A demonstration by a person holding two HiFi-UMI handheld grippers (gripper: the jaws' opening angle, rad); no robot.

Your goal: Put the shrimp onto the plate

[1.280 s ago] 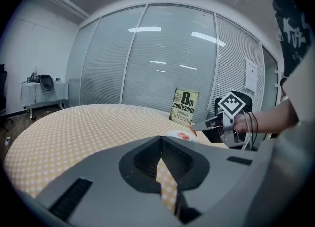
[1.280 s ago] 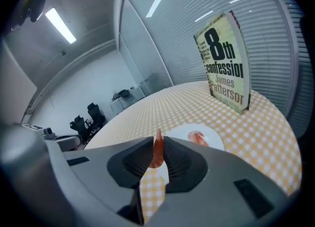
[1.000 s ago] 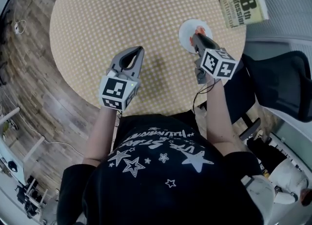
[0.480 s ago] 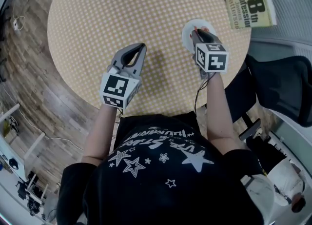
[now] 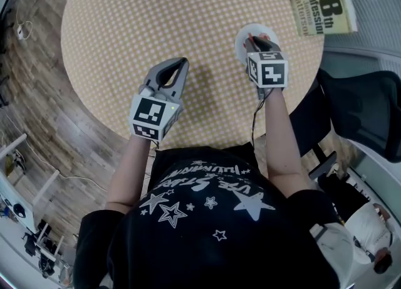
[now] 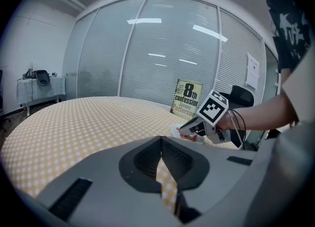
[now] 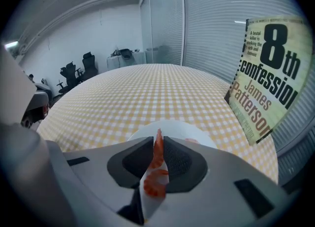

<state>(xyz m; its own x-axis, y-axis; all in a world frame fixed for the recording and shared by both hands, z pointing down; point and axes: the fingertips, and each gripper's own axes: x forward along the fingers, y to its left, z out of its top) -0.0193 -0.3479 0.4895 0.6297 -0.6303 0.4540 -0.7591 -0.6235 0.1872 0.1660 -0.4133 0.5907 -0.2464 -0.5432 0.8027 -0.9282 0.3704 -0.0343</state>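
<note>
**Right gripper turned square-on over the plate, shrimp still pinched**

Right gripper (image 5: 254, 42) has swung since a second ago. Its marker cube now faces straight up, and the jaws point out over the plate (image 5: 243, 33) instead of slanting across it. Left gripper (image 5: 182, 63) has barely shifted.

- Shrimp (image 7: 154, 171): orange and white, curled, ridged body, thin tail pointing up. It is pinched between the right gripper's grey jaws above the plate. Cannot tell whether it touches the plate.
- Plate: small, round, smooth white. It sits by the table's near right edge, with its rim just showing past the jaw tips.
- Left gripper: jaws pressed together at the tips with nothing between them. It hangs over the table's near edge, well apart from the plate.
- Table (image 5: 156, 18): round, covered in a yellow-and-white checked cloth. A wide stretch of cloth lies open between the grippers and on to the far and left edges.
- Book (image 5: 322, 4): a paperback with a glossy cover, propped at the far right edge near the plate.
- Chair (image 5: 363, 106): dark, standing close off the table's right edge.
</note>
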